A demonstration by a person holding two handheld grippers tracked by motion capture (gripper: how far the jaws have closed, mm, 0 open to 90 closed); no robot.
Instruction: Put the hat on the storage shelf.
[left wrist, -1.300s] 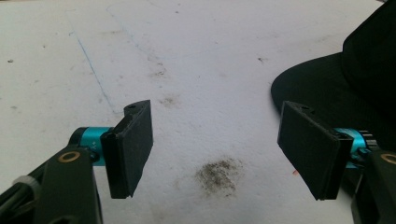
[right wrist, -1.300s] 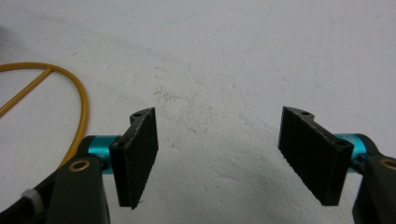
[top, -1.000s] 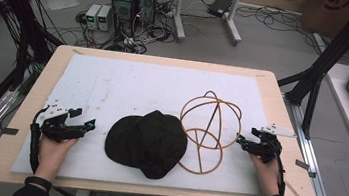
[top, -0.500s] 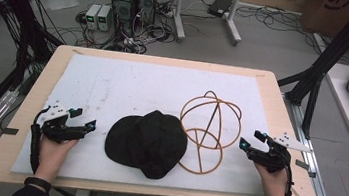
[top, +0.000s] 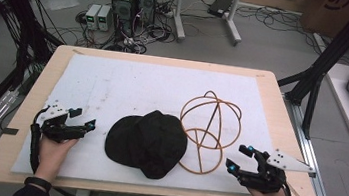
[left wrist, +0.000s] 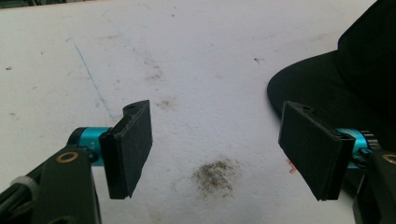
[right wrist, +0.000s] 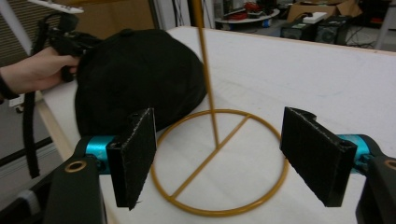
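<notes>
In the high view a black baseball cap [top: 147, 142] lies low in the centre of the frame on the white mat [top: 128, 85], with a gold wire hat stand [top: 207, 128] touching its right edge, and a gripper waits on either side of the pair. The left gripper [top: 84, 121], jaws spread wide and holding nothing, sits at lower left just beside the cap's brim, which points toward it. The right gripper [top: 239, 158], equally spread and empty, sits at lower right and is the nearer to the stand's round base ring [right wrist: 219, 161].
</notes>
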